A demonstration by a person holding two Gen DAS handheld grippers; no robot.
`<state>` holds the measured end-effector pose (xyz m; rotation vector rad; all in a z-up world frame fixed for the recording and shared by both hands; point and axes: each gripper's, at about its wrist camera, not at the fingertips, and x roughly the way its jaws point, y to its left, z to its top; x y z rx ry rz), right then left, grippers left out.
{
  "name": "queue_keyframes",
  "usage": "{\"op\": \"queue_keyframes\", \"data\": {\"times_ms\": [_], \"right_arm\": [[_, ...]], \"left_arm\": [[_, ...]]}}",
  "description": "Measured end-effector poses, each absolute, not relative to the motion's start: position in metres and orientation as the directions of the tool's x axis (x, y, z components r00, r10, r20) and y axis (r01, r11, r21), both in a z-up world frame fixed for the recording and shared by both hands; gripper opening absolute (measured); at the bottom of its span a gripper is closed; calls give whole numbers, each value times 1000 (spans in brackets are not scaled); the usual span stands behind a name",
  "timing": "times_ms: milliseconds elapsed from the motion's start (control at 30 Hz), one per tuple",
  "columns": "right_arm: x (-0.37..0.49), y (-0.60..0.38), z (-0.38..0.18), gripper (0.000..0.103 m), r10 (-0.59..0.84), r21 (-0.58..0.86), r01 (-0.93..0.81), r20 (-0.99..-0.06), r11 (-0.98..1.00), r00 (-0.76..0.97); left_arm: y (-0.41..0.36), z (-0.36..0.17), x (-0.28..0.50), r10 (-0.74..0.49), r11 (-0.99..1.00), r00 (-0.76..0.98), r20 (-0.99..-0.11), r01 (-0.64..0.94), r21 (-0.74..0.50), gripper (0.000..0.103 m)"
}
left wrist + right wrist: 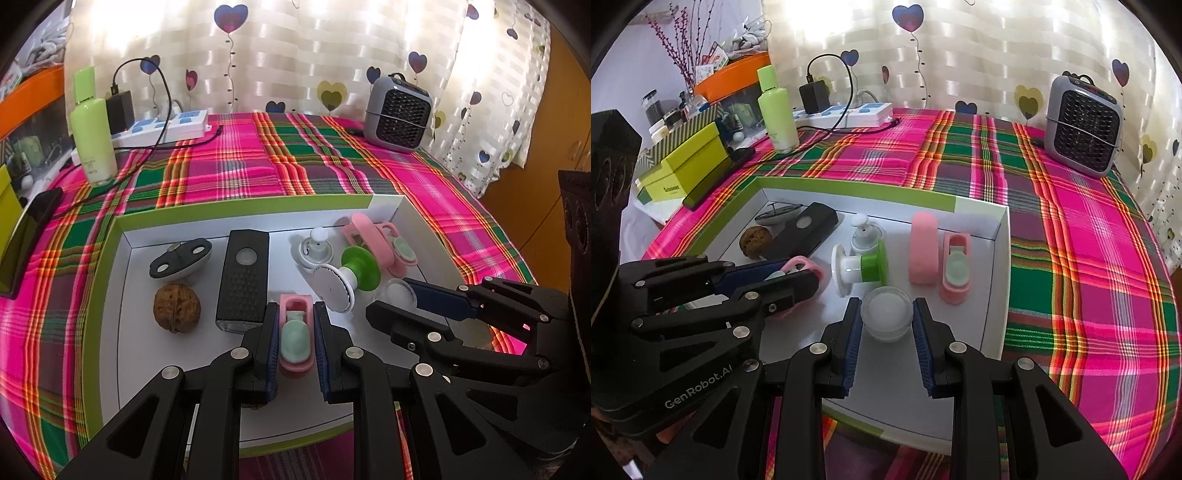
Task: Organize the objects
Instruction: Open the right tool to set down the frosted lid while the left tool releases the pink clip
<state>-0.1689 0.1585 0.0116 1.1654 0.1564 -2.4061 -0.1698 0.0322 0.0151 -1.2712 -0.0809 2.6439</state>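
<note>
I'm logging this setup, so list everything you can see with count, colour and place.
box: one, white with green rim, on the plaid cloth
walnut: one, brown, box left
black block: one, beside the walnut
oval clip: one, grey and black, box back left
pump cap: one, white, box back
spool: one, green and white, box middle
pink toys: two visible, with mint insets; one box right, one in the left tool
pink strap: one, box right
clear jar: one, between the right tool's pads
bottle: one, light green, back left
power strip: one, white and blue
heater: one, grey, back right
left tool: shut on a pink toy
right tool: closed on the jar
</note>
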Motion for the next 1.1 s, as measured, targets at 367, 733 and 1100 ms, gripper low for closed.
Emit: {"op": "queue_keyframes", "data": {"times_ms": [367, 733, 1100], "right_arm": [[-168, 156, 10, 29, -339, 63, 458, -763, -887, -551], [-168, 156, 10, 29, -337, 58, 460, -762, -886, -553], [-168, 156, 10, 29, -332, 51, 460, -762, -887, -556]], "left_arm": [[29, 16, -172, 205, -978, -609, -766, -156, -137, 16], [28, 16, -173, 199, -979, -610, -767, -156, -129, 17], [28, 16, -172, 195, -980, -611, -767, -152, -128, 21]]}}
